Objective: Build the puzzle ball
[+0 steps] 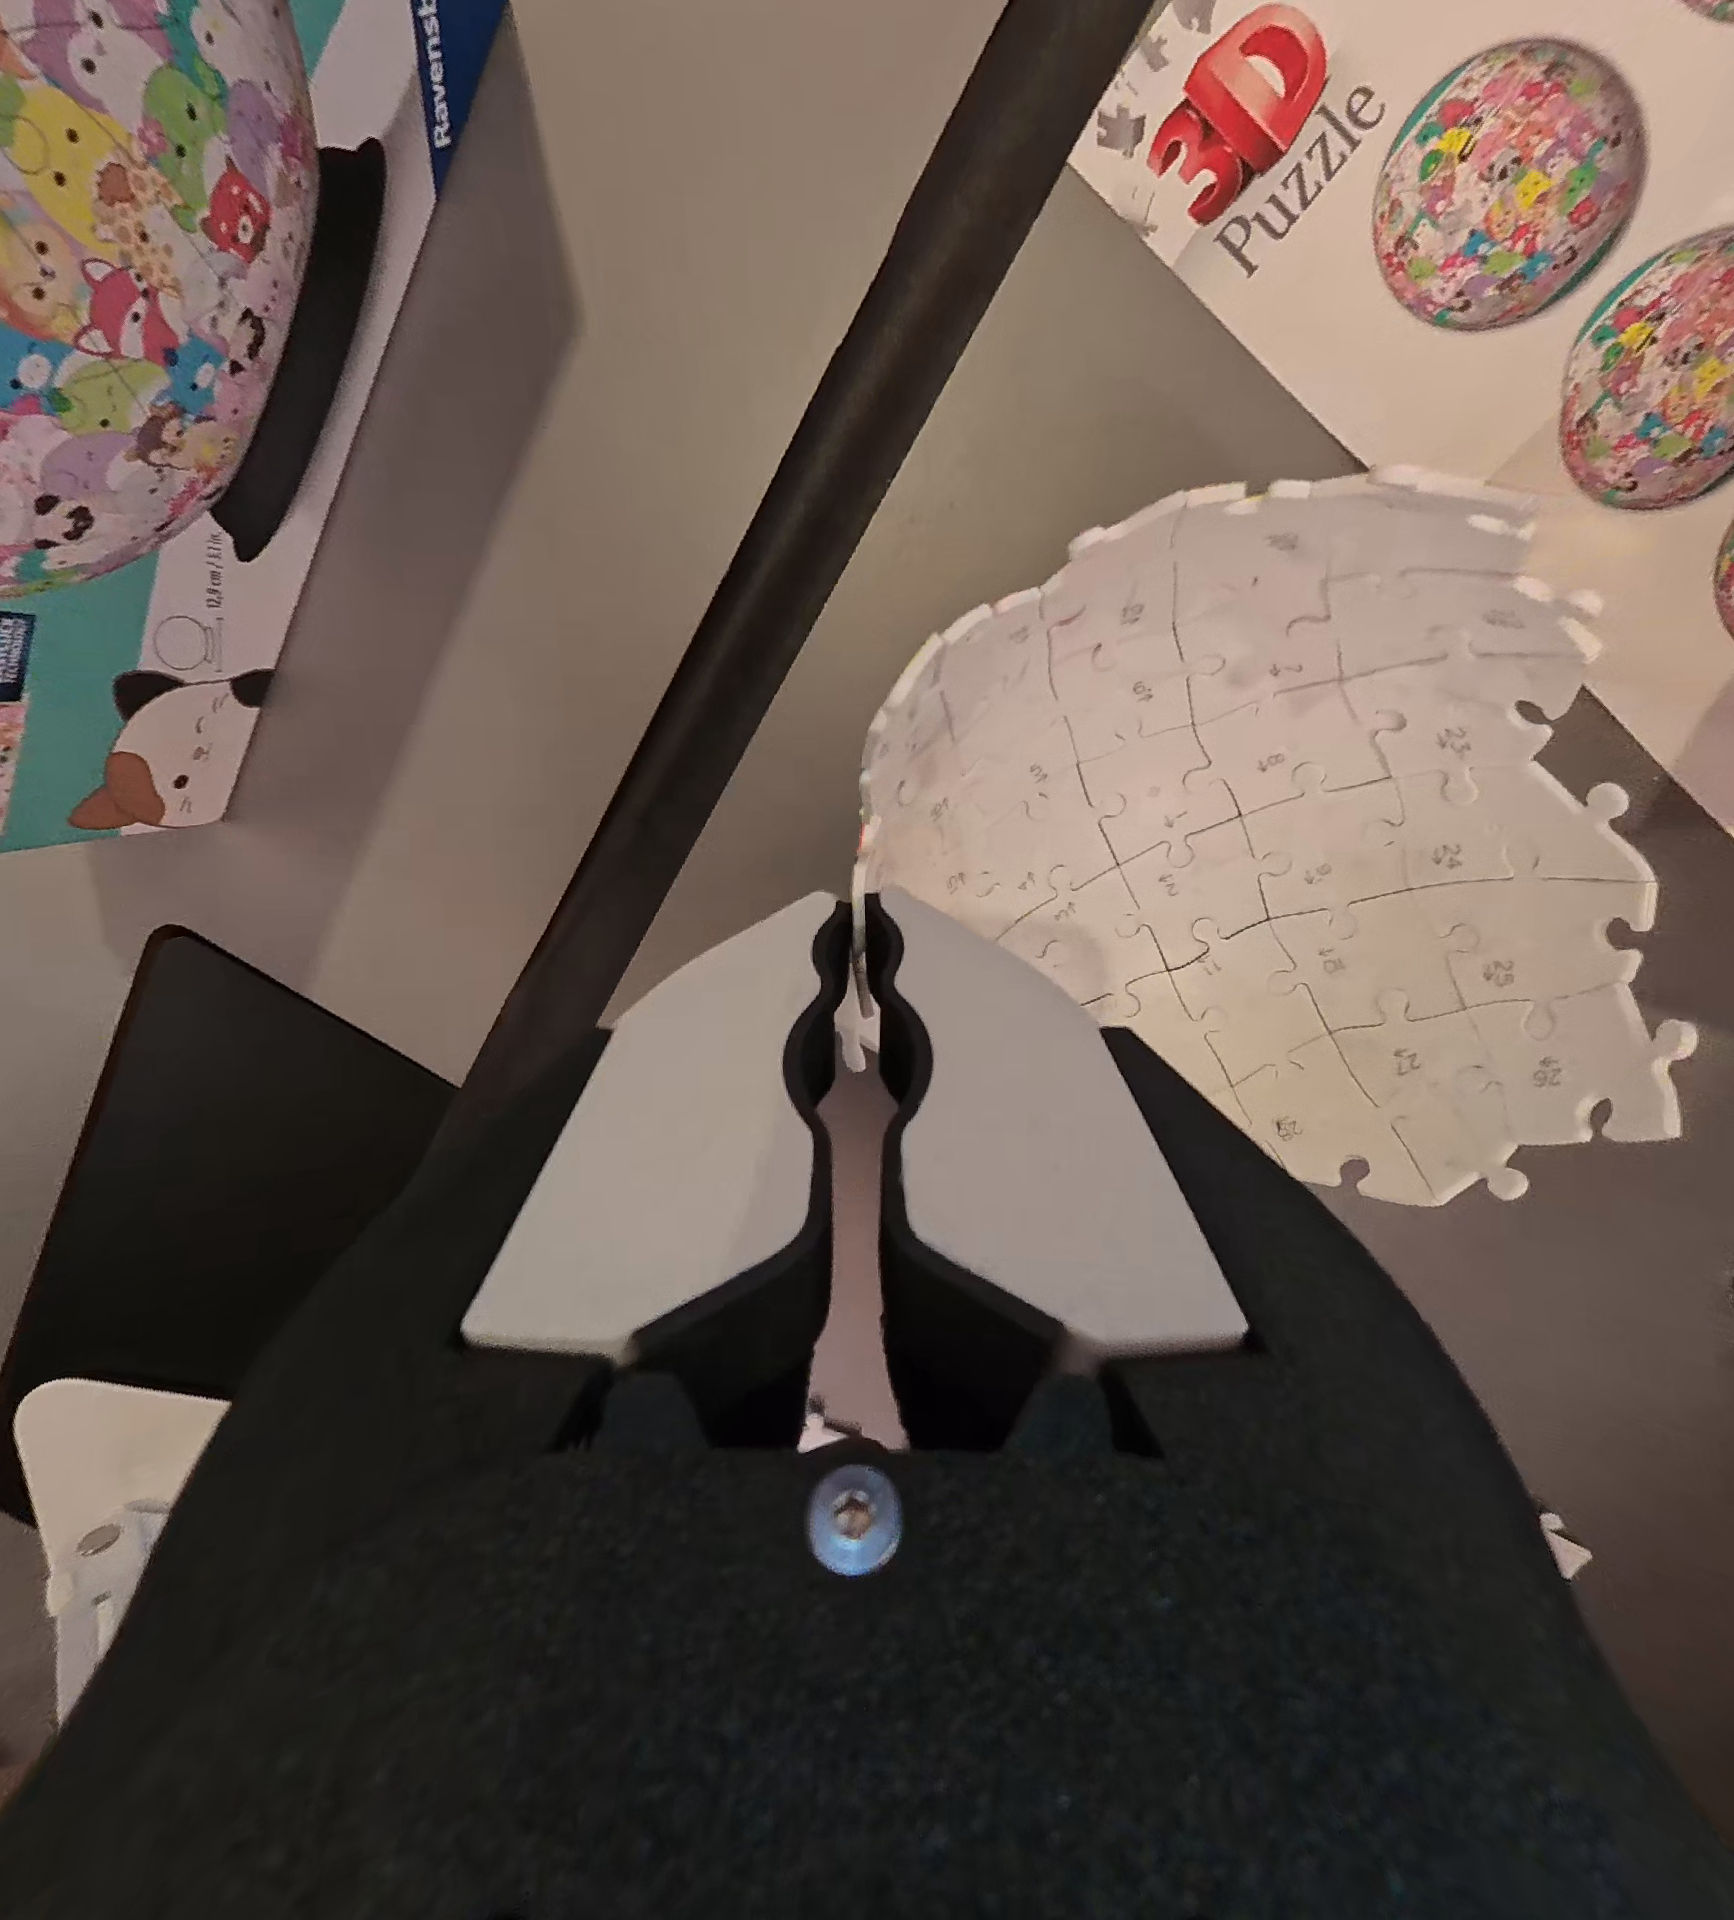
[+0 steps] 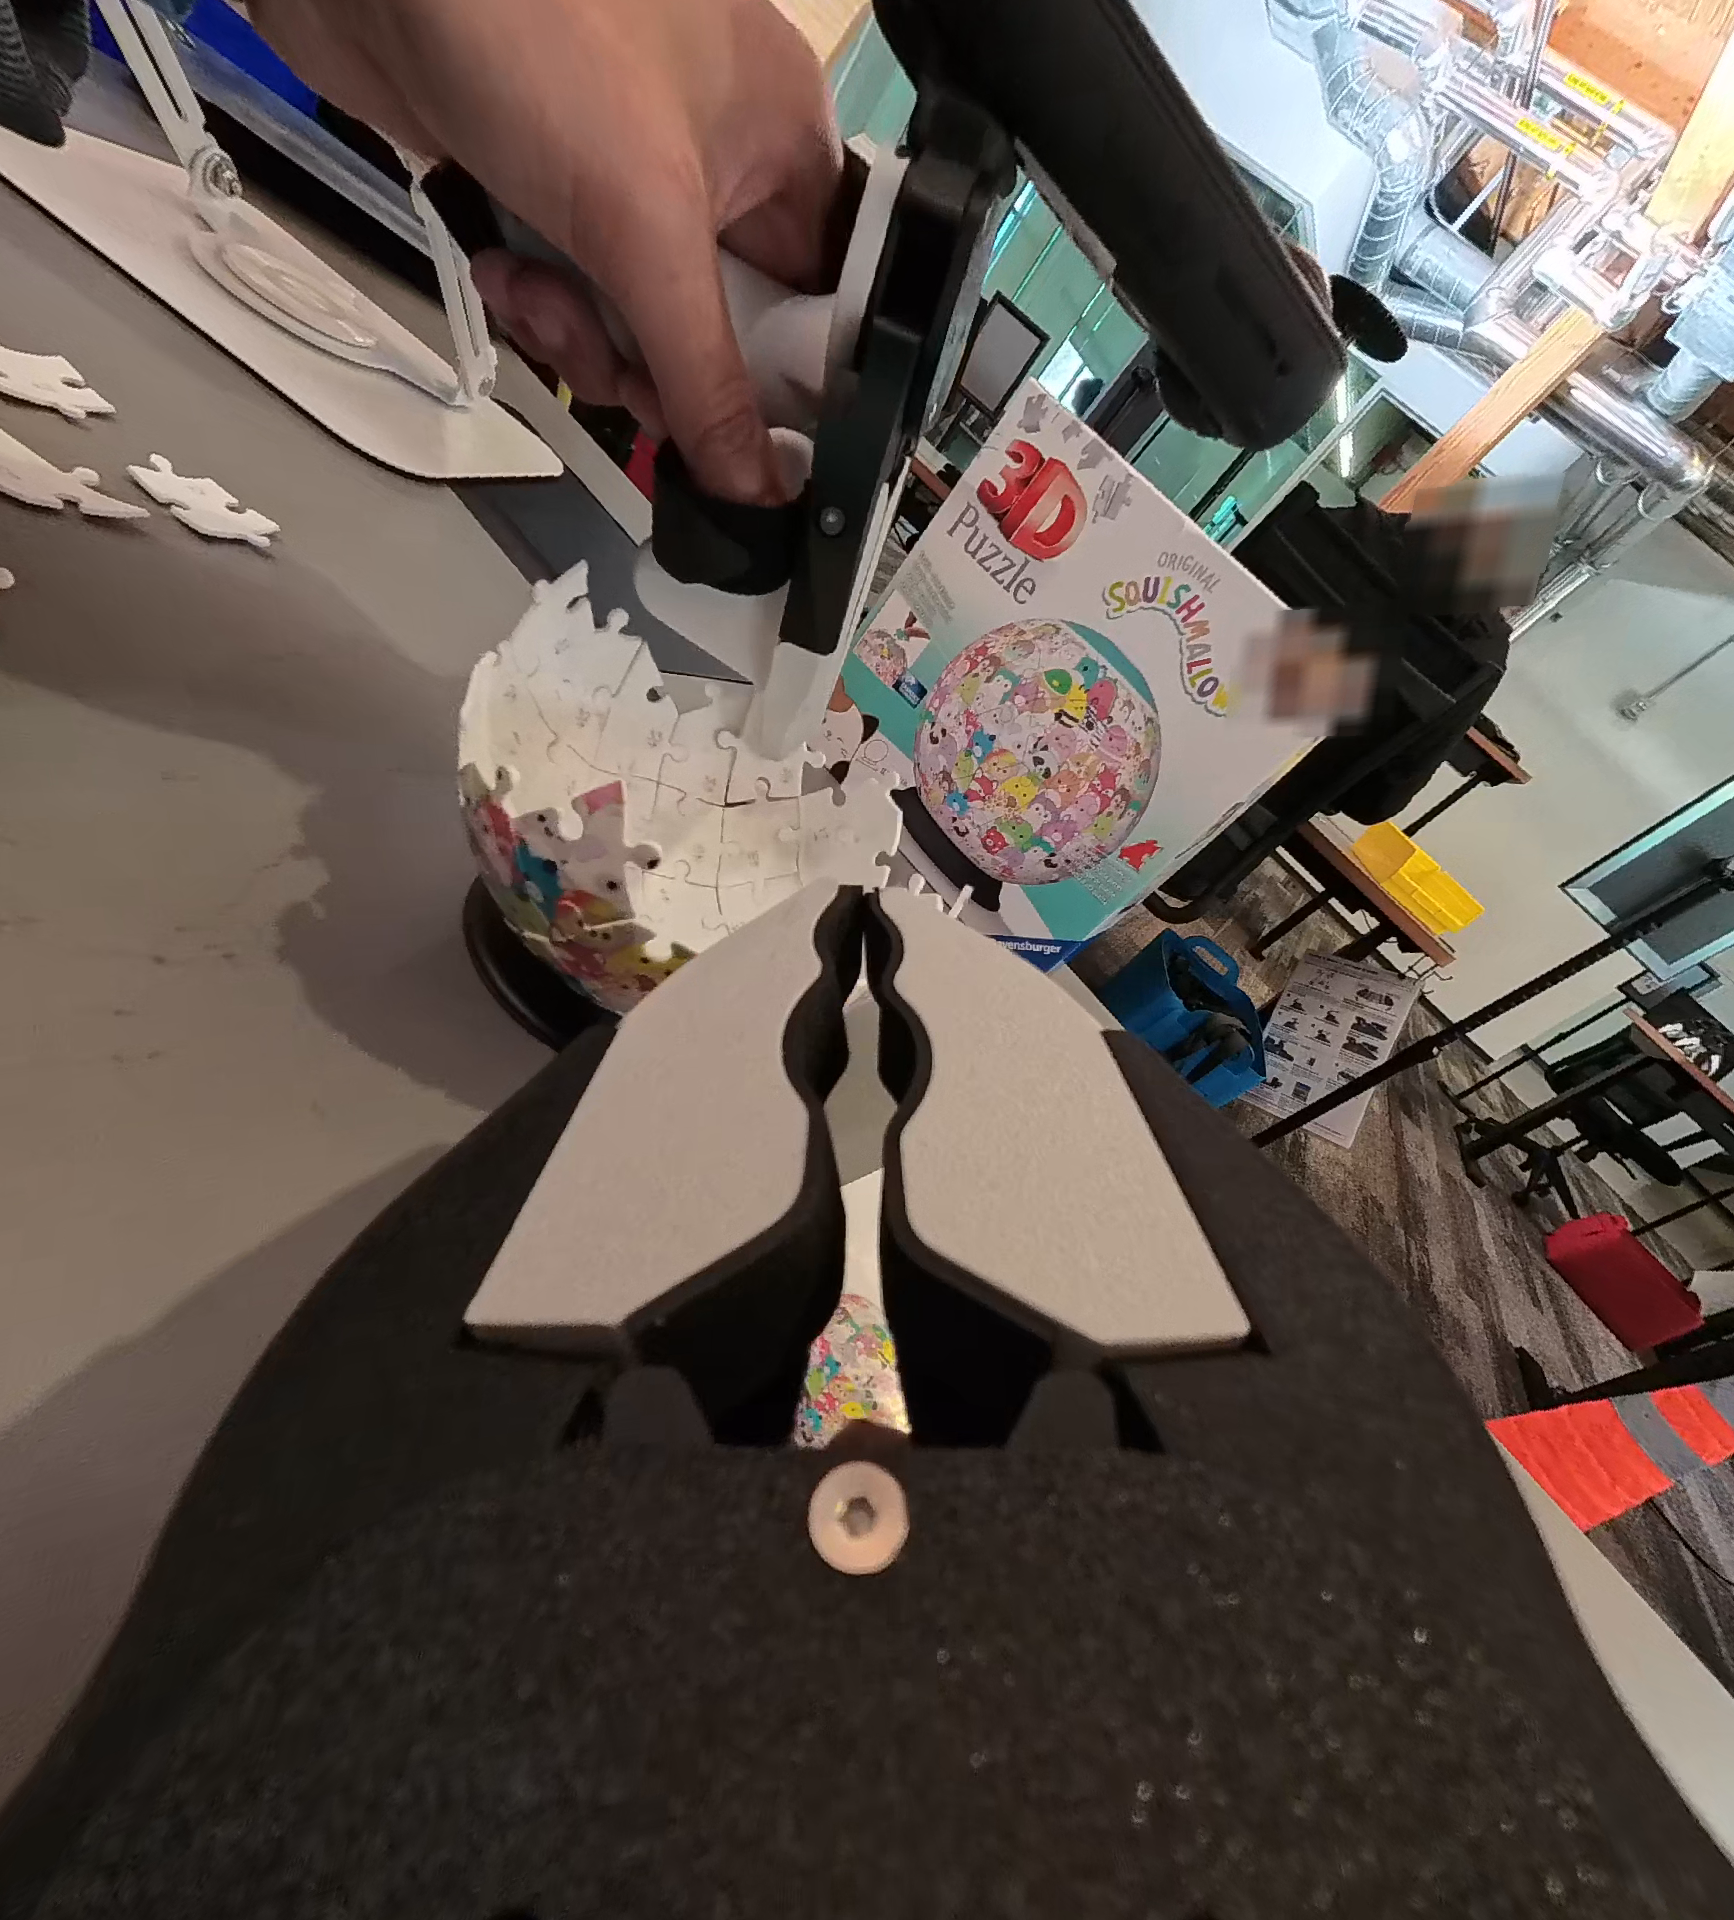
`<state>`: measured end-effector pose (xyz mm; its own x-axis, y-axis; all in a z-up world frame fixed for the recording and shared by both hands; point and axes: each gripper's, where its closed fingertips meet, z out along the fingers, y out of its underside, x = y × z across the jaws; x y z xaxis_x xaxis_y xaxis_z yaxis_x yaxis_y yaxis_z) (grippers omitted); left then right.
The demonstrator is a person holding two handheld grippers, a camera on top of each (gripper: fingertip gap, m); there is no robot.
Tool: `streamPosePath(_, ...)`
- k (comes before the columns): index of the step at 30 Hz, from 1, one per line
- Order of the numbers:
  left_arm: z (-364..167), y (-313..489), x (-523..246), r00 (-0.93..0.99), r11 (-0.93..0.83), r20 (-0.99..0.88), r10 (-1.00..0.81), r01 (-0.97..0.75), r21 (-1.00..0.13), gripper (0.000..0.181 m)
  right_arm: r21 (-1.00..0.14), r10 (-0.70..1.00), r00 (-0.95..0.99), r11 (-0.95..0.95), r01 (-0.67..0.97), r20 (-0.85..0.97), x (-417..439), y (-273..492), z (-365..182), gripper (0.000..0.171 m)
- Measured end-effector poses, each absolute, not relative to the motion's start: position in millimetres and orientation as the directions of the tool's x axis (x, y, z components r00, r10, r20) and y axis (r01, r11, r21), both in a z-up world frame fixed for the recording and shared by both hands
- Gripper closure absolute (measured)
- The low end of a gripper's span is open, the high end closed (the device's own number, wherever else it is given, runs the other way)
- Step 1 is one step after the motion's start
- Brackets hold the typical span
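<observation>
Table: grey table [image 2: 115, 790], workshop beyond.
Progress: puzzle ball [image 2: 634, 821], about half built on its black stand [image 2: 520, 987], just ahead of the right hand-held gripper [image 2: 865, 914]; loose pieces [image 2: 21, 457] far left remain.
Left hand-held gripper [image 1: 861, 935]: clamped on the ball's rim.
Right hand-held gripper: closed, seemingly empty, beside the rim.
</observation>
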<state>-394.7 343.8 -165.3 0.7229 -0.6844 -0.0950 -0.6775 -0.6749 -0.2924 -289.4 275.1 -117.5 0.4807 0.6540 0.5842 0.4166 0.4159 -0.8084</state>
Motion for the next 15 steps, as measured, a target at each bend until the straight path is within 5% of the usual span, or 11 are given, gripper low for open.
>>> streamPosePath(15, -165.2, 351.5, -400.6, 0.751, -0.696, -0.105, -0.651, -0.647, -0.312, 0.176, -0.803, 0.660, 0.465, 0.421, 0.421, 0.590, -292.3, 273.3, -119.8, 0.171)
